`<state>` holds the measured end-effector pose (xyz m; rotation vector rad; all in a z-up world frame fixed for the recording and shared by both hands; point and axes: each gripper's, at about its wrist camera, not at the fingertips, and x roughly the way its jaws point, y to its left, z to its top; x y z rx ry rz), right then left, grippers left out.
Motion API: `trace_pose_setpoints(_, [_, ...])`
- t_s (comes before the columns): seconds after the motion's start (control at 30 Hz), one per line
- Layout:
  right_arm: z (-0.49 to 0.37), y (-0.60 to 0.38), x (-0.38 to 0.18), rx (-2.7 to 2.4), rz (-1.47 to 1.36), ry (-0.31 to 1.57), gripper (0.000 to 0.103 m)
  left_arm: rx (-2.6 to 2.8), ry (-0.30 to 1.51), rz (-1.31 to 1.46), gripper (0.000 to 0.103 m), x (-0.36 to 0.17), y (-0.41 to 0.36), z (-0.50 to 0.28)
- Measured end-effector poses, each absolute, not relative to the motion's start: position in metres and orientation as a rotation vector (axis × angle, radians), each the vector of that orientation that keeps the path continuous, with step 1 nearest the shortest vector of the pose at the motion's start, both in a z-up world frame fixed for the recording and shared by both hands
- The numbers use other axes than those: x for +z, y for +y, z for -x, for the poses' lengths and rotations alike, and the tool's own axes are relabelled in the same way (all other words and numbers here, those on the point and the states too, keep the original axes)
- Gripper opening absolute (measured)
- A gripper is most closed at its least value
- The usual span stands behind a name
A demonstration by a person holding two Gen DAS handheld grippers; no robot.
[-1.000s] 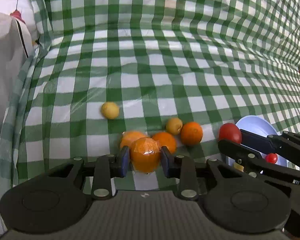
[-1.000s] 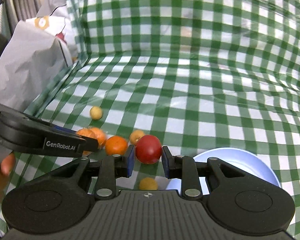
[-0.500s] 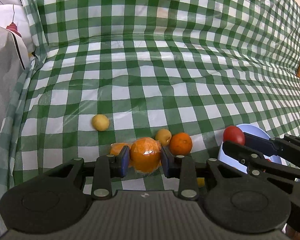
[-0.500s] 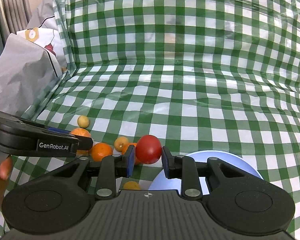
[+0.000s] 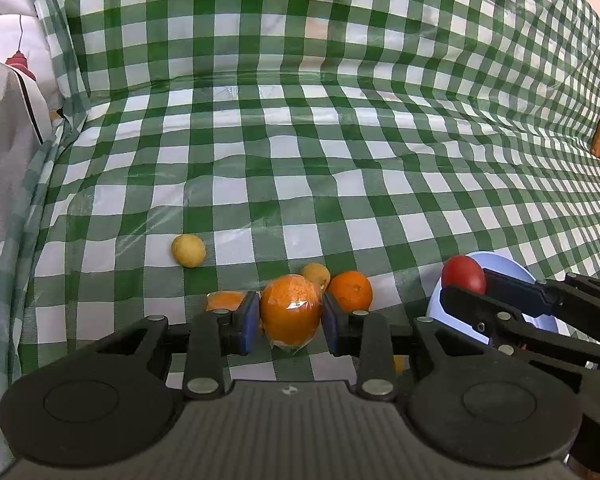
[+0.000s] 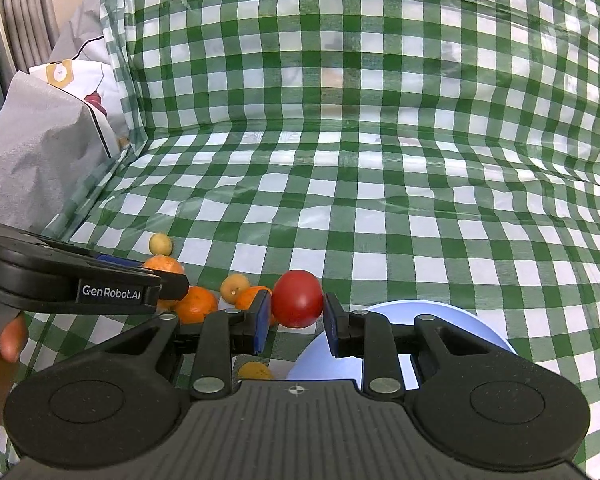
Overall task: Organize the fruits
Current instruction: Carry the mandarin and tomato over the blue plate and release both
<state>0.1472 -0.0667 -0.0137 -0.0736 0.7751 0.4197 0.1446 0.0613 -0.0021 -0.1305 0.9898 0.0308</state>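
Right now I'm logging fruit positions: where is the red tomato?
The red tomato is clamped in the right gripper, raised just left of the blue plate, with the oranges behind it.

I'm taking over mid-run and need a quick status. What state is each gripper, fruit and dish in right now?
left gripper: shut on the wrapped orange, lifted.
wrapped orange: clamped between the pads, in clear film.
right gripper: shut on the red fruit.
red fruit: held, near the plate's edge.
blue plate: on the cloth, mostly hidden.
loose oranges: on the cloth.
yellow fruit: on the cloth, apart from the cluster.
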Motion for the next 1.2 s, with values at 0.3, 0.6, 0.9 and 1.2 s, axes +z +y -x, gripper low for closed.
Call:
trace_pose_setpoints(0.3, [-0.147, -0.067, -0.014, 0.413, 0.07, 0.778, 0.03, 0.031, 0.987, 0.128, 0.036, -0.001, 0.061, -0.145])
trace_pose_setpoints(0.6, [-0.147, -0.067, -0.014, 0.405, 0.066, 0.776, 0.03, 0.03, 0.988, 0.126, 0.036, -0.001, 0.061, -0.146])
trace_pose_setpoints(0.9, [-0.148, -0.073, -0.012, 0.385, 0.057, 0.77, 0.03, 0.025, 0.985, 0.124, 0.036, 0.0, 0.059, -0.145])
trace_pose_setpoints(1.2, [-0.159, -0.11, -0.001, 0.251, 0.0, 0.735, 0.03, -0.01, 0.967, 0.13, 0.036, 0.003, 0.052, -0.144])
